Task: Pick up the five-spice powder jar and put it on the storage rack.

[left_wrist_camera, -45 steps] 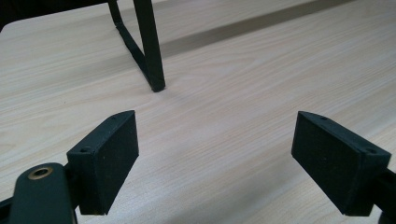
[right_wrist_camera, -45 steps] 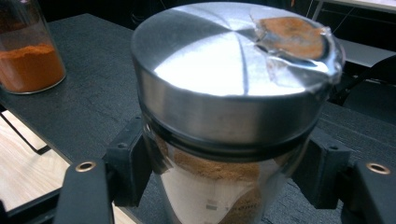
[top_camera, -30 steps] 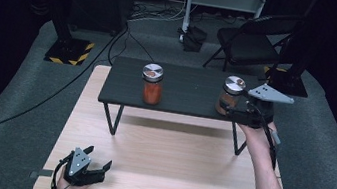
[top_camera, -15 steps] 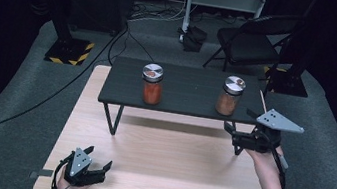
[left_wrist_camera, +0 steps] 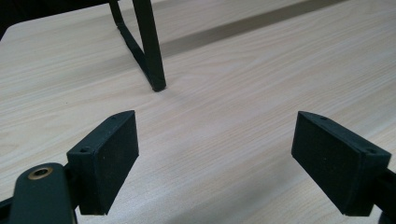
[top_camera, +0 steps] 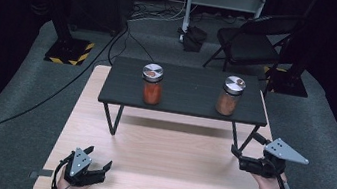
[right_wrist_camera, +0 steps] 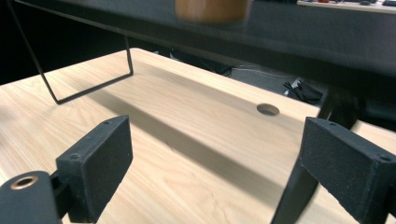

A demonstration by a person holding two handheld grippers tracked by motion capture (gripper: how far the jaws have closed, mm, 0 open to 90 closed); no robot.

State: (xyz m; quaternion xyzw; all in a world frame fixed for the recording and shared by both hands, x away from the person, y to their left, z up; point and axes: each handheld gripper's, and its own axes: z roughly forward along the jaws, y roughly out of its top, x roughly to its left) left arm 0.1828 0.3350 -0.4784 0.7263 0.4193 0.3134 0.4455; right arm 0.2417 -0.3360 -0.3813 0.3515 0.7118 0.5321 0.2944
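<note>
The brown-filled jar (top_camera: 230, 95), glass and likely heavy and slick, is left upright on the dark table's (top_camera: 183, 102) right end, best taken around its body, while right tongs (top_camera: 243, 158), just opened, and left tongs (top_camera: 98, 165) are held wide and empty.

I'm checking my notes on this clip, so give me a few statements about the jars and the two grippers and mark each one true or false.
1. Both jars stand upright on the small black table. True: the left jar and the right jar each carry a silver lid.
2. The right gripper holds the right jar. False: its jaws stand open with nothing between them, below the black table's front edge.
3. The left gripper rests low over the wooden tabletop, jaws open and empty. True.
4. The two jars touch each other. False: they stand well apart, near opposite ends.
5. A folding chair stands behind the table. True.
</note>
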